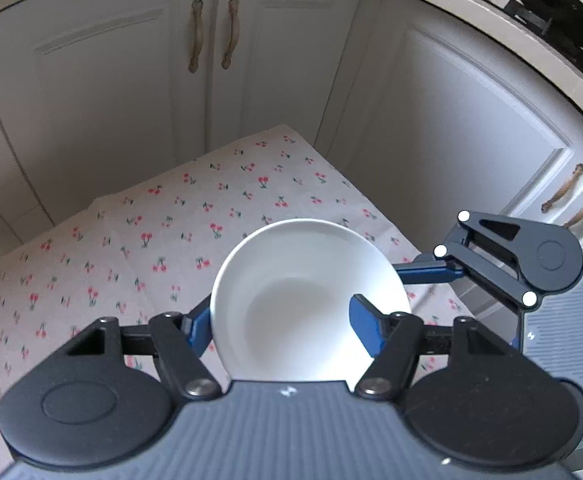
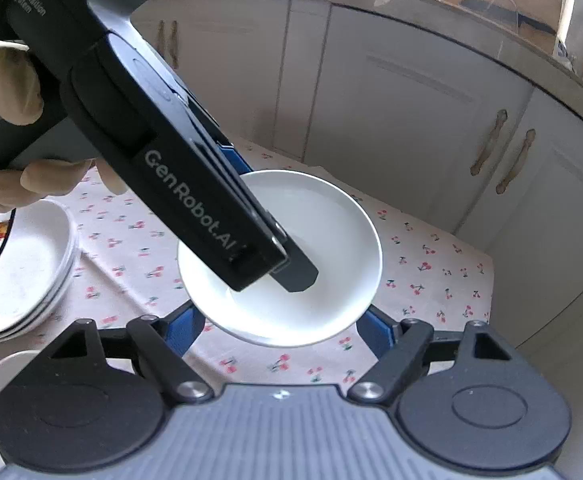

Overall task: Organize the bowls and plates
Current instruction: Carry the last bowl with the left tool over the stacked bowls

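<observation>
Gripping one white bowl (image 1: 303, 300), both grippers, left (image 1: 283, 326) and right (image 2: 279, 326), angle downward; stacked plates (image 2: 19, 276) sit at nine o'clock.

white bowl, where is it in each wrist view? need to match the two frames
Left wrist: white bowl low centre, tilted toward the camera, its rim between the left tool's blue pads.
Right wrist: bowl at centre, partly hidden by the left tool's body crossing from upper left; the right tool's pads flank its near rim.
Shared landmark: the cherry-print tablecloth under it.
</observation>
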Demonstrator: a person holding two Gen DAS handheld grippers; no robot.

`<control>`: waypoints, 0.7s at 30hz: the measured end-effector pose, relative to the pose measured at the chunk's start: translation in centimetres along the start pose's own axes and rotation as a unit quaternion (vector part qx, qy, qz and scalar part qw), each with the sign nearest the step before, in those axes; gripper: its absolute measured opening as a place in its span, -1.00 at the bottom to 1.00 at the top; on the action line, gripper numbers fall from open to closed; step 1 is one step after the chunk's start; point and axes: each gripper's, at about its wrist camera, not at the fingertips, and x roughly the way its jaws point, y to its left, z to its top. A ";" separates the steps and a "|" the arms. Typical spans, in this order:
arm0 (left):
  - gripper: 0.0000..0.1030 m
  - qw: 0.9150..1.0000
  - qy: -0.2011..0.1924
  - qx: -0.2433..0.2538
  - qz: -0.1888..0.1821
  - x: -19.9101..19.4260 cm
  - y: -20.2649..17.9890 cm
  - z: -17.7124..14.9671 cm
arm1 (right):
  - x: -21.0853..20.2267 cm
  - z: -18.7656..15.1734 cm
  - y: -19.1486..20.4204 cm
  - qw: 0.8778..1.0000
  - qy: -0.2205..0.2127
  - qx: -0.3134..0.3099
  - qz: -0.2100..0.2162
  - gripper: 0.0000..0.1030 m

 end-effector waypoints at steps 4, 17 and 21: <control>0.32 1.000 -0.006 -0.013 0.002 -2.1 -0.9 -1.9 | -2.1 -0.5 1.9 1.000 -0.003 -0.008 0.004 0.67; 0.33 1.000 -0.002 -0.021 0.009 -6.9 -3.5 -7.7 | -6.7 -3.2 7.1 1.000 -0.007 -0.014 0.023 0.67; 0.34 1.000 -0.004 -0.019 0.009 -7.7 -4.4 -9.2 | -7.5 -4.0 8.1 1.000 -0.008 -0.020 0.023 0.67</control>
